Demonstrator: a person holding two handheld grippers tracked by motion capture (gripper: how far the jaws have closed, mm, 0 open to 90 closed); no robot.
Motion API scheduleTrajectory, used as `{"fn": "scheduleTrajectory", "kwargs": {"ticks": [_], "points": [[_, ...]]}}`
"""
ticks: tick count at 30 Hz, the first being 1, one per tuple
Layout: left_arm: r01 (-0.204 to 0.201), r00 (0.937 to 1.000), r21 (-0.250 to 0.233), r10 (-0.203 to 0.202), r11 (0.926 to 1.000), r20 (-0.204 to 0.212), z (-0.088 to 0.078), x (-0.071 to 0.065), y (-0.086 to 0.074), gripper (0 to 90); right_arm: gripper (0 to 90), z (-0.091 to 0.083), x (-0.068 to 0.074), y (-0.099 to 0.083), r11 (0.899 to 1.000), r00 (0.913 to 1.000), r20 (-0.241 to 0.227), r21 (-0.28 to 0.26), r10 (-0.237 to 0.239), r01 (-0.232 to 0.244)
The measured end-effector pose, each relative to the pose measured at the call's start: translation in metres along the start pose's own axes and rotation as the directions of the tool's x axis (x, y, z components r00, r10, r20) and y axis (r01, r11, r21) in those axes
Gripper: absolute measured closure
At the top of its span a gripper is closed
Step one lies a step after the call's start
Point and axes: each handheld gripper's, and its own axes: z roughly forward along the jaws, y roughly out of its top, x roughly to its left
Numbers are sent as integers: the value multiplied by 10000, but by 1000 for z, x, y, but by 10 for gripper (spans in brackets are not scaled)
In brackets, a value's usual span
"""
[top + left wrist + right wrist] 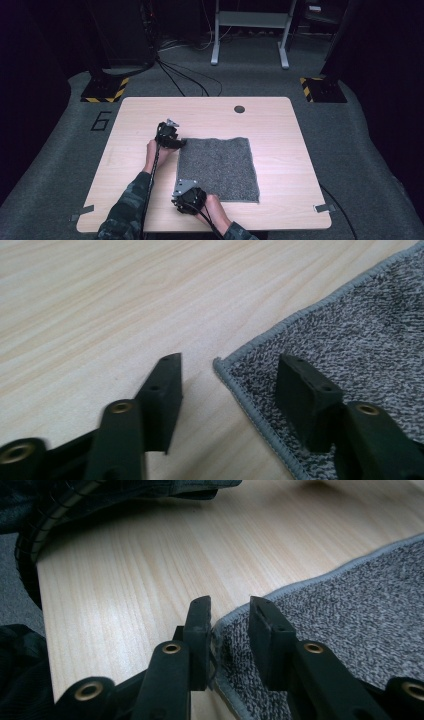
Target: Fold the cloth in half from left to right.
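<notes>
Grey carpet floor surrounds the pale wood surface point(150, 110), on which a grey speckled towel point(217, 167) lies flat and square, slightly right of centre.

Handling: the towel is a soft looped cloth with a stitched hem. It should be light and limp, sagging wherever it is unsupported, and it offers good friction to the pads. It is not fragile. The best hold is at the corners, across the hem, where the fabric is thickest and least likely to slip out.

Left gripper point(227, 372): positioned at the far-left corner of the towel. Its jaws are partly spread and straddle the corner, one resting on the bare wood, the other over the cloth. No pinch is made.

Right gripper point(229, 617): positioned at the near-left corner. Its jaws are drawn close about the hem, which rises slightly between them. The left pad appears to touch the edge; whether both pads press firmly cannot be told from the right gripper view.

Lifting both corners together should keep the left edge taut.
</notes>
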Motion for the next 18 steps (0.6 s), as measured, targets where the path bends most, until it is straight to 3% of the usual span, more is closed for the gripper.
{"fn": "scheduleTrajectory", "kwargs": {"ticks": [2,6,11,18], "points": [[-252,9997,11,252,9997,-55,-1,0,0,513,715,1,0,-1,9999,10000,-48,108,6,-5],[-236,9997,-123,236,9996,-38,-1,0,-2,571,747,4,2,-4,9993,10000,76,382,7,-10],[-278,9996,-255,277,9993,-40,-1,0,-3,641,780,8,9,-6,9994,9984,529,302,-194,178],[-291,9995,-254,293,9993,78,0,-3,-3,749,841,7,5,-8,9996,9997,209,256,84,-89]]}}
